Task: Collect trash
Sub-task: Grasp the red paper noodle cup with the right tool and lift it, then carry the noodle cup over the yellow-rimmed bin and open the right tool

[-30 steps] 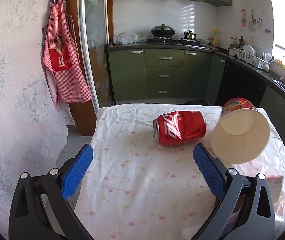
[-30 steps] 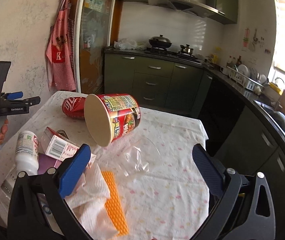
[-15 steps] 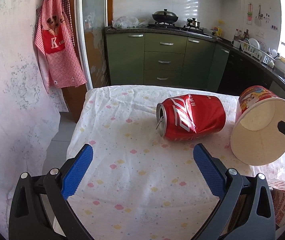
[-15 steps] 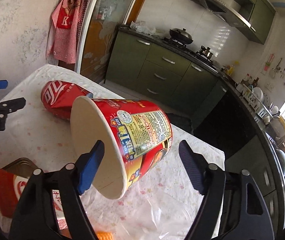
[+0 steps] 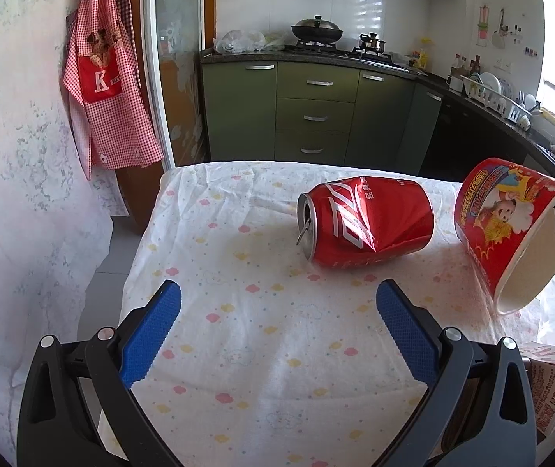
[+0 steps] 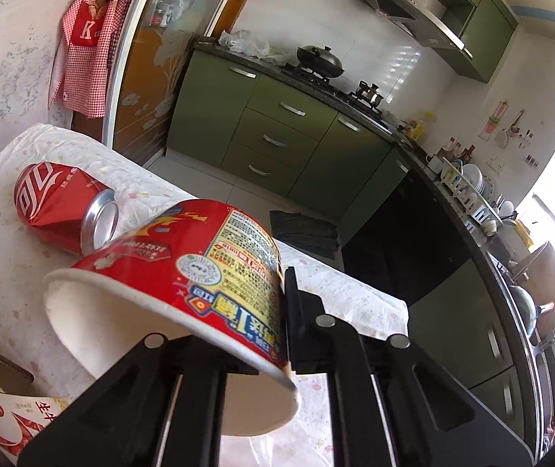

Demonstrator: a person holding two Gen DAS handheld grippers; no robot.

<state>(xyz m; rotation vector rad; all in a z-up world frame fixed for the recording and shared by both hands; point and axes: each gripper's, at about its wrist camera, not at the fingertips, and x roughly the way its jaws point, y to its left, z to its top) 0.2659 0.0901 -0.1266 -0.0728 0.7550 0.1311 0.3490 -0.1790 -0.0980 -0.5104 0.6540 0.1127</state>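
My table has a white cloth with small pastel clouds and dots. On it a dented red can lies on its side. Beside it a red noodle cup tips on its rim. A red-white carton lies at the near right edge.

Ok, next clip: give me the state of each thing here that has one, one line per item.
soda can: on its side on the tablecloth, dented, opened.
noodle cup: tipped on its side, empty, rim pinched by the right gripper.
right gripper: shut on the noodle cup's wall.
left gripper: open, nothing between its fingers, short of the soda can.
carton: lying at the table's near edge, mostly cut off.
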